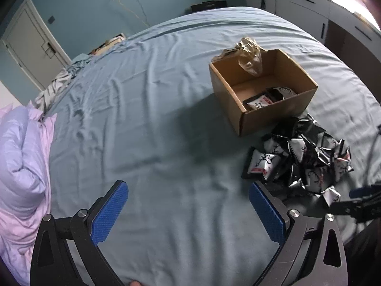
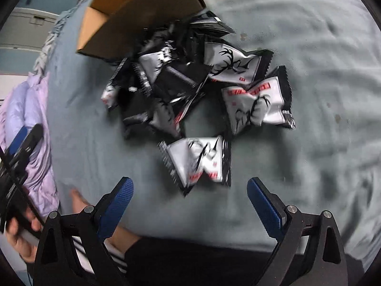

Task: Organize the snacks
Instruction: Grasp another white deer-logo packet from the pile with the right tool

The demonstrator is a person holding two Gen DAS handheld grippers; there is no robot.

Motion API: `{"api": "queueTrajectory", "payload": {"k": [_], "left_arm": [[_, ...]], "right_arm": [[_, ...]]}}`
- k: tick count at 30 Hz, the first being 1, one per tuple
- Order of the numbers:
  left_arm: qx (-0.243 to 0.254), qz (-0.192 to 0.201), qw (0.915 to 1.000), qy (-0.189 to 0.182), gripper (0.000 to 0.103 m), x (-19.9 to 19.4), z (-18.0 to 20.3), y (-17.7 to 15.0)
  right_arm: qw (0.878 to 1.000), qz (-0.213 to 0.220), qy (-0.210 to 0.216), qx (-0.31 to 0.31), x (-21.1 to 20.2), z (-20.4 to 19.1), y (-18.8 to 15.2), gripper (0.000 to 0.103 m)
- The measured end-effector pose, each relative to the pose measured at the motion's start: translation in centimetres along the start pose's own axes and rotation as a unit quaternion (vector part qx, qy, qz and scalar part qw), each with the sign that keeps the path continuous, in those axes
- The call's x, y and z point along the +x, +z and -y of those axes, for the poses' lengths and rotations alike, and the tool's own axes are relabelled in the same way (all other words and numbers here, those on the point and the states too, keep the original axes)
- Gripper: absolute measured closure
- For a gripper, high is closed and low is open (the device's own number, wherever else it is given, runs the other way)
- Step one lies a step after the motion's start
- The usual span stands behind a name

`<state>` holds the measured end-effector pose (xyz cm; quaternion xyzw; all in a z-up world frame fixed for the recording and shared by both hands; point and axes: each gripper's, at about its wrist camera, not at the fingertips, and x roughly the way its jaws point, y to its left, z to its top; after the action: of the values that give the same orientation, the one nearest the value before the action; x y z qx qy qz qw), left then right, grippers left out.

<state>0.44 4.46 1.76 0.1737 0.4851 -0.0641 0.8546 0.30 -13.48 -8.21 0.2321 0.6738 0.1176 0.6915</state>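
Observation:
A pile of black-and-white snack packets [image 1: 307,157] lies on the blue bed sheet, just in front of an open cardboard box [image 1: 273,116] that holds a few packets [image 1: 269,96]. My left gripper [image 1: 188,205] is open and empty over bare sheet, left of the pile. My right gripper [image 2: 190,200] is open and empty, hovering just short of the nearest packet [image 2: 197,162] of the pile [image 2: 190,83]; the box [image 2: 133,21] stands behind it. The right gripper also shows at the left wrist view's right edge [image 1: 359,200].
A crumpled clear plastic bag [image 1: 250,57] hangs over the box's far wall. A lilac duvet [image 1: 21,162] is heaped at the bed's left side. White cabinets [image 1: 309,7] stand beyond the bed. My left hand-held gripper [image 2: 21,147] shows at the right wrist view's left.

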Motion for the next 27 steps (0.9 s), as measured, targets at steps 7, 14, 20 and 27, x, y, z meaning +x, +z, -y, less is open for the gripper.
{"api": "queueTrajectory", "payload": {"k": [7, 14, 20, 27], "left_arm": [[-0.008, -0.018, 0.9994, -0.028, 0.0, 1.0, 0.3, 0.3], [-0.036, -0.037, 0.9981, -0.035, 0.0, 2.0, -0.6, 0.2], [-0.118, -0.047, 0.9858, -0.11, 0.0, 2.3, -3.0, -0.2], [-0.107, -0.081, 0.9818, -0.134, 0.0, 4.9, -1.0, 0.4]], "right_arm": [[0.995, -0.023, -0.096, -0.03, 3.8, -2.2, 2.2, 0.01], [0.983, 0.019, -0.156, -0.099, 3.6, -5.5, 1.8, 0.062], [0.981, 0.116, -0.085, -0.131, -3.5, -6.1, -0.7, 0.065], [0.963, 0.259, -0.001, -0.079, -12.3, 1.6, -3.2, 0.065]]}}
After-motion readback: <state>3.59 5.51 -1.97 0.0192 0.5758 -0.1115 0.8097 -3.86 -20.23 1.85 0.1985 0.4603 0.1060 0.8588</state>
